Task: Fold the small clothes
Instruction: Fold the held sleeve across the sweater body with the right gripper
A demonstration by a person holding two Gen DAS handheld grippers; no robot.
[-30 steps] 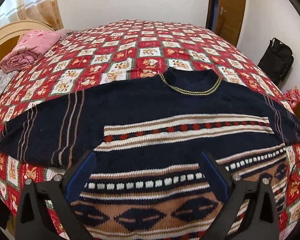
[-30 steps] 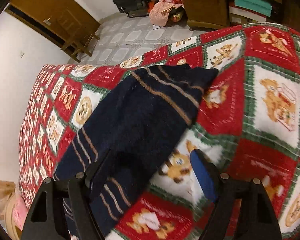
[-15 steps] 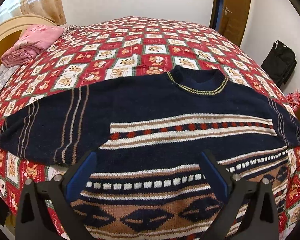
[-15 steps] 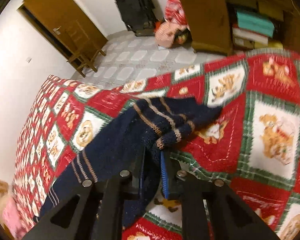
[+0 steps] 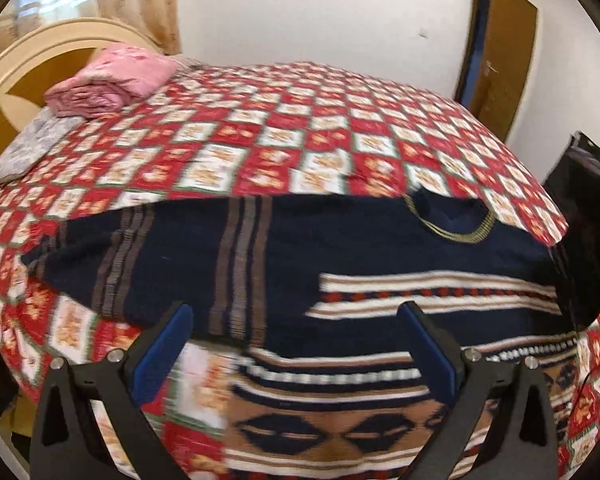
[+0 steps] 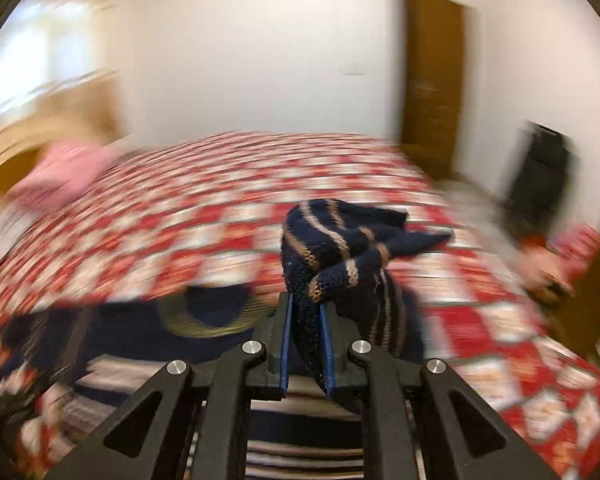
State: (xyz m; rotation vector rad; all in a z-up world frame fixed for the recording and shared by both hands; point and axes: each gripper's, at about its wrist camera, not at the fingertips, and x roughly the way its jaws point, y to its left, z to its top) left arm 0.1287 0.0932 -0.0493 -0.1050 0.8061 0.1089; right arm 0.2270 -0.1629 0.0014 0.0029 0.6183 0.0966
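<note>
Right tongs [image 6: 306,344] pinch the sweater's [image 5: 340,248] sleeve [image 6: 340,248] mid-frame above the bed [image 5: 300,128]; left tongs [image 5: 296,344] gape wide, empty.

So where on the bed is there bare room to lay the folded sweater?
The quilt is bare in a broad stretch beyond the sweater, from its collar back to the wall and right to the door-side edge. The headboard corner is crowded: pink bundle, grey cloth. The sweater covers the near side, one sleeve pinched in the right gripper.

Right-wrist view smears the bedspread [image 6: 228,216] and pink bundle [image 6: 64,172].
</note>
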